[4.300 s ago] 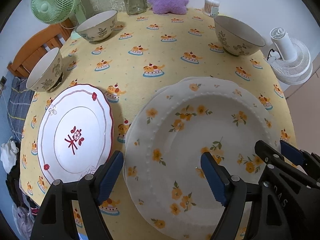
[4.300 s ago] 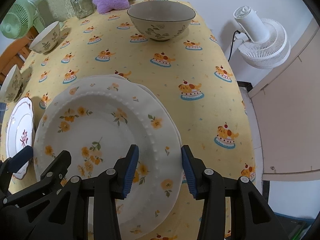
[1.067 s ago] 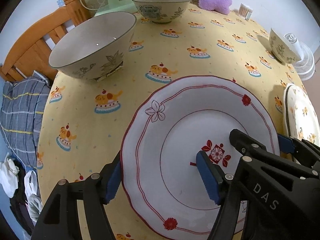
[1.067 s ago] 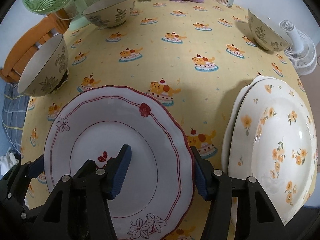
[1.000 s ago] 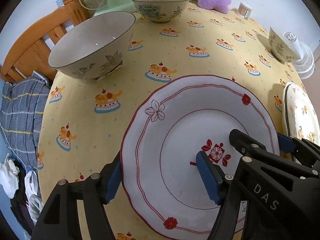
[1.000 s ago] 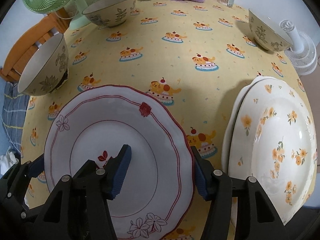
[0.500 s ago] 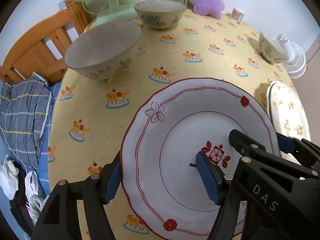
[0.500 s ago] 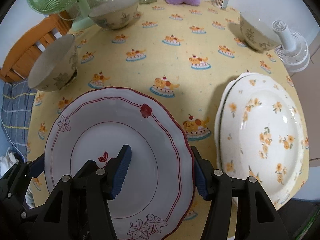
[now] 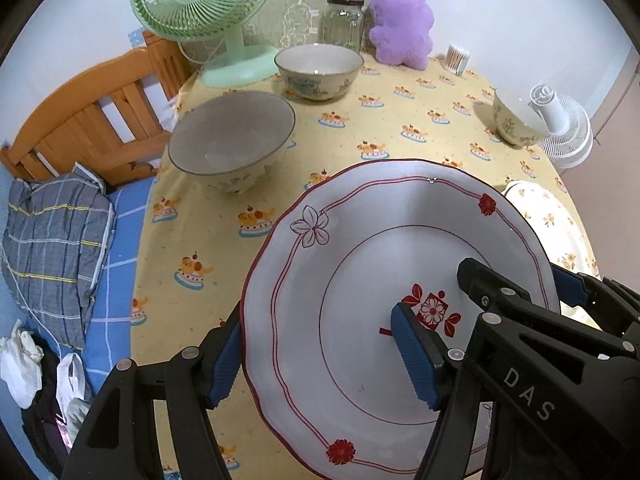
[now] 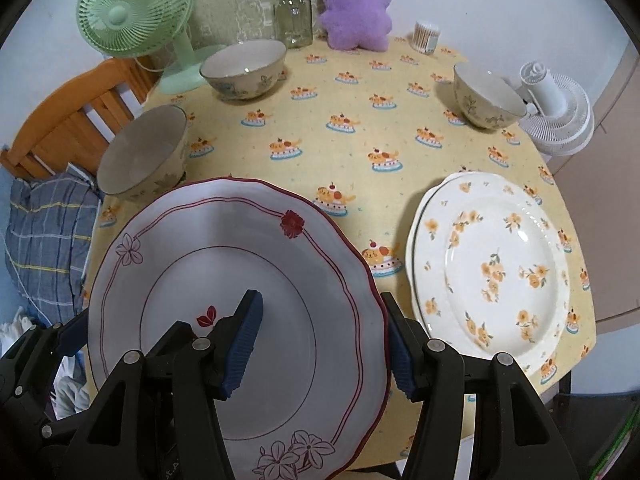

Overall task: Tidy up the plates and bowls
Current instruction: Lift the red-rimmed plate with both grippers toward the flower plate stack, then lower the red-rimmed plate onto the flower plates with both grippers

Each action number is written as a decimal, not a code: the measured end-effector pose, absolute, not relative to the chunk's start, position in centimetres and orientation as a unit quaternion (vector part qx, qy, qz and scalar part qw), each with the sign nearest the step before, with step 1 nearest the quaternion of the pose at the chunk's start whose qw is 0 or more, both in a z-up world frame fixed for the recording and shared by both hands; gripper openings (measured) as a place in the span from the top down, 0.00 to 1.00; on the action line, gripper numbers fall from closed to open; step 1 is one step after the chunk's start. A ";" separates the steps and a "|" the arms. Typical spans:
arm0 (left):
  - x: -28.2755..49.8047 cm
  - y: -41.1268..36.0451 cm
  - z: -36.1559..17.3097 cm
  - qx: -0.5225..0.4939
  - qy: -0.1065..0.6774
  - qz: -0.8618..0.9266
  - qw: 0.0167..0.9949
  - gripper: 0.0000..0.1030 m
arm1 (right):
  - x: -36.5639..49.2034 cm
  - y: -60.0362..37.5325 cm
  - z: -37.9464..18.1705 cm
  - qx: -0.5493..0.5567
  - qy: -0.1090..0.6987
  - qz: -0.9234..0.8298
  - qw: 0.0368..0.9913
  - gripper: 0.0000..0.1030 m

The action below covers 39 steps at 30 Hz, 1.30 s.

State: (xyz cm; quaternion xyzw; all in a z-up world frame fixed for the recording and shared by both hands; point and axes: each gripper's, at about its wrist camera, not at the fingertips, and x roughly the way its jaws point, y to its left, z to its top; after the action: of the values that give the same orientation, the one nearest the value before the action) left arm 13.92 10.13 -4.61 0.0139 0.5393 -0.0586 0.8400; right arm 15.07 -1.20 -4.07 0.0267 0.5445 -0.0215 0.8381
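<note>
**Red-rimmed plate leaves the table, carried by two grippers**

The red plate [image 9: 384,288], flat on the tablecloth [image 10: 360,92] a second ago, now hangs in the air above it, held between both tools. The left gripper [image 9: 320,356] straddles the plate's left rim, one blue pad under the edge and the other on the face beside the red flower mark; its jaws press on the plate. The right gripper [image 10: 320,340] clamps the right rim the same way, one pad on the plate's face, the other outside the scalloped edge. In both views the table has dropped away and more of the room shows, so the lift is real and well under way.

Relative to the red plate: the floral plates [image 10: 492,264], two stacked, lie on the cloth to its right, well apart. A bowl [image 9: 230,146] sits just beyond its far left edge, a second bowl [image 9: 318,70] farther back near the green fan [image 9: 204,8], and a third [image 10: 486,96] across the table to the far right, by the white fan [image 10: 556,116].

With the plate off the cloth, the likely next step is carrying it right and setting it on the floral stack, leaving the three scattered bowls to be gathered.
</note>
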 end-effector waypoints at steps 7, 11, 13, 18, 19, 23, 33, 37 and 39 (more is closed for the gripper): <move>13.2 8.3 -3.9 0.013 0.528 -0.039 0.848 0.32 | 14.5 -2.9 -3.4 0.026 0.533 -0.005 0.846 0.40; 12.8 6.5 -3.4 0.012 0.524 -0.030 0.851 0.32 | 14.4 -4.6 -2.9 0.023 0.528 0.006 0.849 0.40; 12.7 5.5 -3.3 0.009 0.523 -0.026 0.852 0.32 | 14.4 -5.7 -2.8 0.022 0.528 0.011 0.849 0.40; 12.7 2.5 -3.0 0.003 0.520 -0.026 0.854 0.32 | 14.5 -8.8 -2.2 0.015 0.525 0.012 0.851 0.40; 12.7 1.7 -2.9 0.002 0.519 -0.027 0.854 0.32 | 14.6 -9.5 -2.2 0.015 0.524 0.011 0.851 0.40; 12.9 -0.9 -3.0 -0.001 0.519 -0.030 0.854 0.32 | 14.6 -12.2 -2.1 0.013 0.524 0.008 0.852 0.40; 13.8 -6.9 -4.1 -0.004 0.529 -0.037 0.848 0.32 | 15.2 -18.5 -2.9 0.010 0.533 0.000 0.846 0.40; 14.2 -8.8 -4.7 -0.004 0.533 -0.039 0.845 0.32 | 15.7 -20.4 -3.5 0.011 0.538 -0.003 0.843 0.40; 14.5 -9.6 -5.2 -0.005 0.536 -0.041 0.843 0.32 | 16.1 -21.3 -4.0 0.011 0.541 -0.006 0.841 0.40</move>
State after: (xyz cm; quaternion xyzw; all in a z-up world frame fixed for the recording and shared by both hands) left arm 14.53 -9.60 -5.17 -0.0045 0.5363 -0.0409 0.8430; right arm 16.07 -21.30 -3.99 0.0108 0.5413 -0.0060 0.8407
